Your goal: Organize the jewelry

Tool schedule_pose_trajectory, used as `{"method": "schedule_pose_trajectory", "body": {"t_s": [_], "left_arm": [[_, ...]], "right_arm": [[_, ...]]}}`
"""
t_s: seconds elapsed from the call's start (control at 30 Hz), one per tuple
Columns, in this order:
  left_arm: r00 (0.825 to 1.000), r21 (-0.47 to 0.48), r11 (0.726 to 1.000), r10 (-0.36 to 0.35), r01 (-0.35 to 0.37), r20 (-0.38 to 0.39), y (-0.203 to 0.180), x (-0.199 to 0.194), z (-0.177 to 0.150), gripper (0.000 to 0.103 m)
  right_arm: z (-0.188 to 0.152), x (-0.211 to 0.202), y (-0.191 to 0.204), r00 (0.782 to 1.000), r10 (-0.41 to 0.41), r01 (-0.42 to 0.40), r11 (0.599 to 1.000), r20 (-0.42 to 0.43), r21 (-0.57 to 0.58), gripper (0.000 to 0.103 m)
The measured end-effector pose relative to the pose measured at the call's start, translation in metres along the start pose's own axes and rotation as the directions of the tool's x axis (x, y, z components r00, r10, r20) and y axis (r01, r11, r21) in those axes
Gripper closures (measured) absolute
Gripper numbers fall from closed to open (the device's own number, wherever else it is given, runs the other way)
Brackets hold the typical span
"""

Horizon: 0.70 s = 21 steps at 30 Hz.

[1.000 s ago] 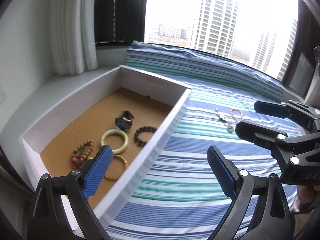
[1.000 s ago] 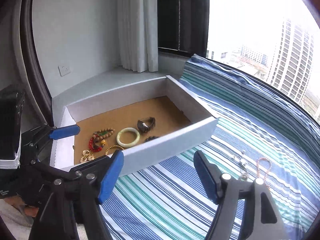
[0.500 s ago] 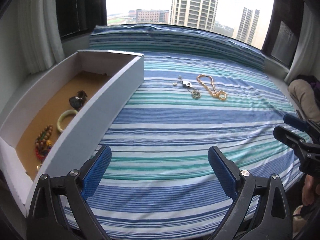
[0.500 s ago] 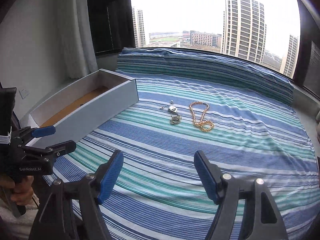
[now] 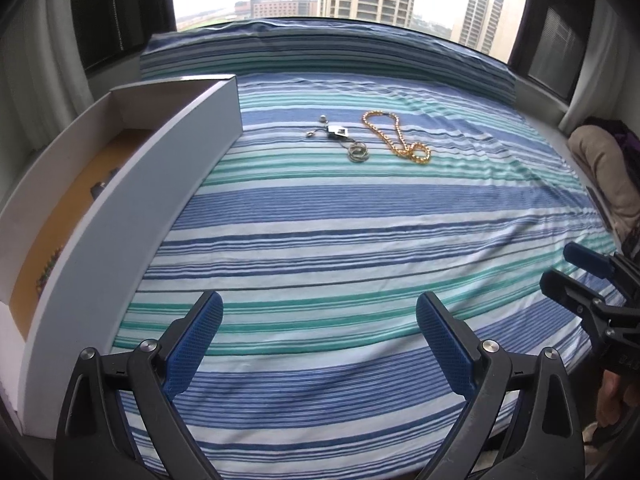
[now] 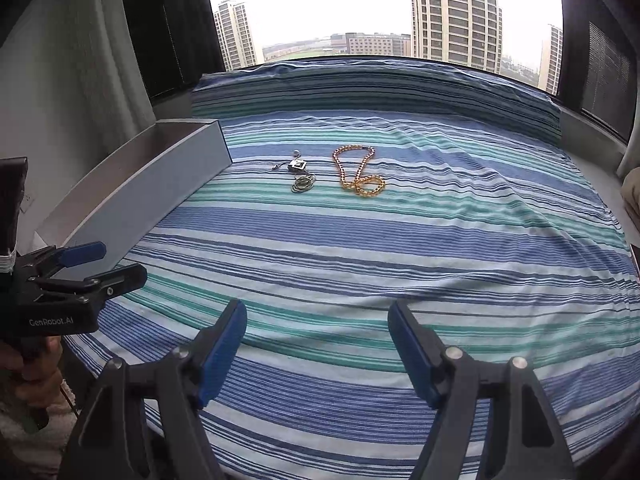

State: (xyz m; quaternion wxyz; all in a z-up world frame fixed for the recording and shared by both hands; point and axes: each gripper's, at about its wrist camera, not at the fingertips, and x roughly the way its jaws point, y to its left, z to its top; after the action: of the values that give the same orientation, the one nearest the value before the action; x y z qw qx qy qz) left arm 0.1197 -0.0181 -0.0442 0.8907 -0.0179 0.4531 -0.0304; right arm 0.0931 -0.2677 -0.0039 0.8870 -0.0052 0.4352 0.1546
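A gold bead necklace (image 5: 396, 140) (image 6: 356, 172) lies on the striped bedspread, far ahead of both grippers. Just left of it are a small silver chain piece (image 5: 334, 132) (image 6: 297, 167) and a cluster of silver rings (image 5: 358, 154) (image 6: 303, 184). The white box (image 5: 132, 200) (image 6: 160, 188) with a brown floor stands at the left; a dark item (image 5: 102, 188) and coloured beads (image 5: 48, 272) show inside. My left gripper (image 5: 320, 340) (image 6: 108, 264) is open and empty near the bed's front edge. My right gripper (image 6: 318, 344) (image 5: 564, 268) is open and empty too.
The blue, teal and white striped bedspread (image 5: 360, 240) covers the whole platform, up to a bolster under the window. A beige cushion (image 5: 604, 168) lies at the right edge. A hand (image 6: 28, 364) holds the left gripper's grip.
Both views have swung away from the box's inside toward the open bedspread and sunk lower. The box now sits at the left, and the necklace and silver pieces are ahead. Both grippers stay open.
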Motion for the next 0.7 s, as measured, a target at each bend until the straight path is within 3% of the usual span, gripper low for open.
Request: {"method": "schedule_pose_trajectory", "body": {"t_s": [0.7], "left_arm": [[0.997, 0.006, 1.000, 0.002, -0.001, -0.075, -0.007, 0.047, 0.023, 0.005]], "right_arm": [[-0.004, 0.028, -0.011, 0.998, 0.034, -0.032, 0.999, -0.061, 0.034, 0.028]]}}
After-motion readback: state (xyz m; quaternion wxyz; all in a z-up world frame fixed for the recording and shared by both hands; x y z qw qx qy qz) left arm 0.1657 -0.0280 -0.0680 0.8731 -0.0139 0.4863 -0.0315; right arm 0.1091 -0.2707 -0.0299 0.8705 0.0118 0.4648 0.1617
